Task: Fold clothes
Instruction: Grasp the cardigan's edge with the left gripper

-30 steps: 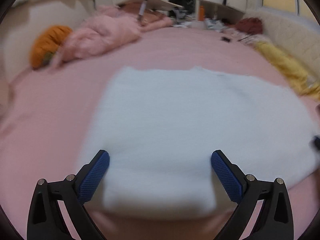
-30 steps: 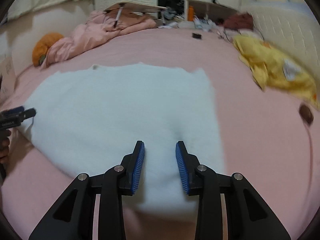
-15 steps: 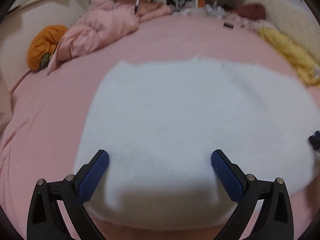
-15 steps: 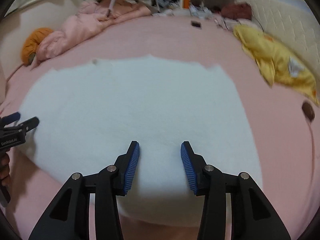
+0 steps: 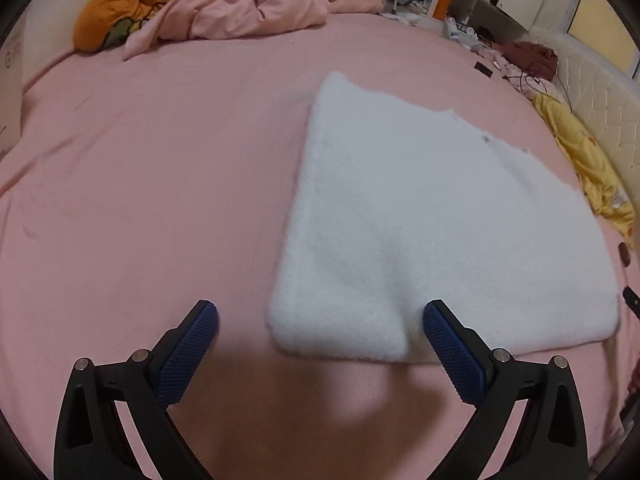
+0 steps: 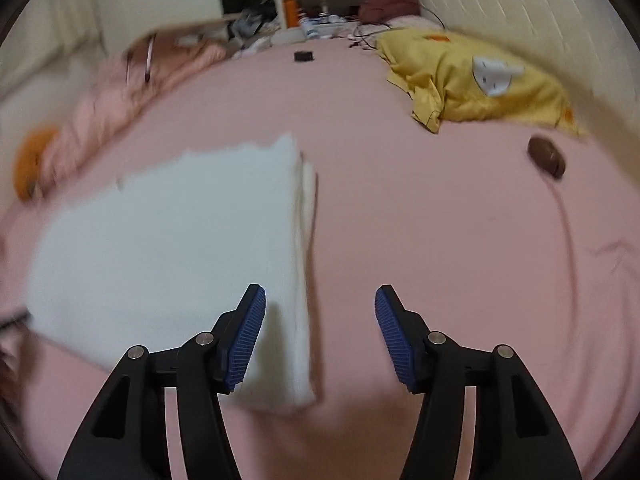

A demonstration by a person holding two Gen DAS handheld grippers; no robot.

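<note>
A white fluffy folded garment (image 5: 432, 216) lies flat on the pink bed sheet (image 5: 152, 184). My left gripper (image 5: 320, 344) is open and empty over the garment's near left corner, with its right finger above the fabric. In the right wrist view the same garment (image 6: 168, 240) lies at the left, its stacked right edge showing folded layers. My right gripper (image 6: 320, 332) is open and empty astride that near right edge, its left finger over the fabric and its right finger over the sheet.
A pink duvet (image 5: 248, 12) and an orange cushion (image 5: 124, 4) lie at the far left. A yellow garment (image 6: 476, 80) and a brown object with a cord (image 6: 546, 158) lie on the right. Shelves with clutter stand behind the bed.
My left gripper has swung left, so the garment now lies right of centre. My right gripper has swung right to the garment's right edge and opened much wider.
</note>
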